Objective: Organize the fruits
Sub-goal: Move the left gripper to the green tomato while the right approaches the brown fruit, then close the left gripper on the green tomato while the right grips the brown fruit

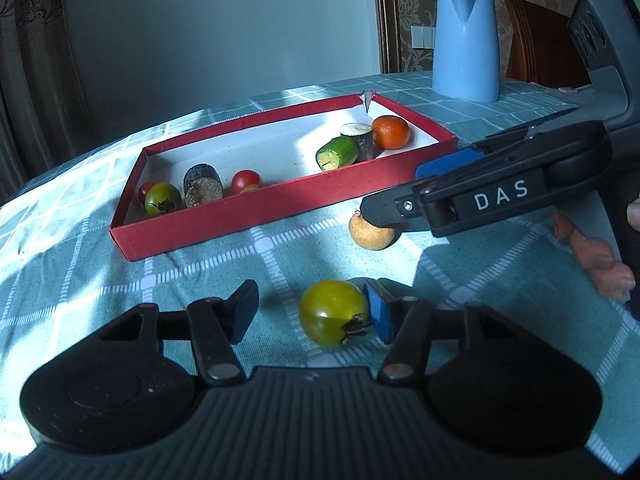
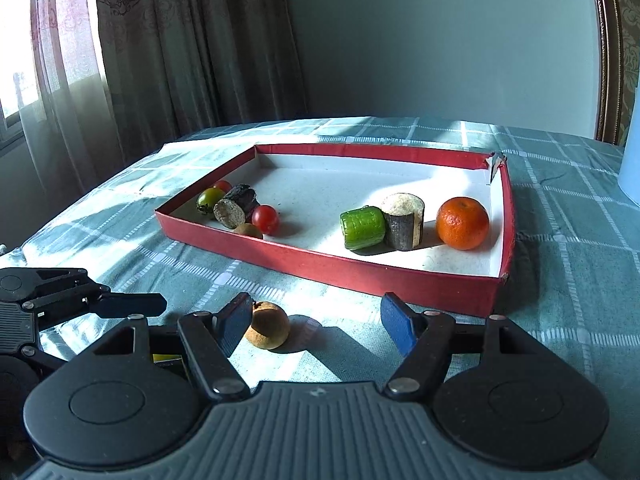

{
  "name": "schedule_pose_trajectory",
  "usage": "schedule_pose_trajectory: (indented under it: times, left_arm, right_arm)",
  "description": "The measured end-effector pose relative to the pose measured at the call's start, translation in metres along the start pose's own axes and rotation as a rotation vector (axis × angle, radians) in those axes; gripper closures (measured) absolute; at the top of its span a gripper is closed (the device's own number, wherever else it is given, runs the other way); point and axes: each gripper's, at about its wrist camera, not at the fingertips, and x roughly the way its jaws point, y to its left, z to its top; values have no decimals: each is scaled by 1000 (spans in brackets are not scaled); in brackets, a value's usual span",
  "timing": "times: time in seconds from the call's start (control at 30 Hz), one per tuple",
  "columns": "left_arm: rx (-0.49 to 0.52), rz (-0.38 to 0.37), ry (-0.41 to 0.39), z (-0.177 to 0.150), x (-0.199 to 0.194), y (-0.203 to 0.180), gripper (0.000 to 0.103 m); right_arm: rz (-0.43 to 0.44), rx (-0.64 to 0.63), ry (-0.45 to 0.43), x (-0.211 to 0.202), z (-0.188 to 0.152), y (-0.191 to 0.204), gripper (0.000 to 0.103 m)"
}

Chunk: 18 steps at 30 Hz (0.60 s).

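Most produce already sits in the red tray (image 2: 360, 276): tomatoes at its left end, a cucumber piece and a mandarin (image 2: 463, 223) at its right. Two remain on the tablecloth: a green tomato (image 1: 333, 312) between the spread left gripper (image 1: 312, 312), and a longan (image 2: 267, 325) inside the spread right gripper (image 2: 316, 326).

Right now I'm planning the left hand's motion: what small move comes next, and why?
Probably close the left gripper: it is open, the green tomato lies on the tablecloth between its fingers, touching the right pad only, outside the red tray.
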Motion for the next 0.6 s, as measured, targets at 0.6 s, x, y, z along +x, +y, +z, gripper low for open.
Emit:
schedule_pose_trajectory:
  times: [0.6]
  left_arm:
    - [6,-13,1,0,-1,-3,56]
  right_arm:
    - [-53,-168,54,19,-7,35,58]
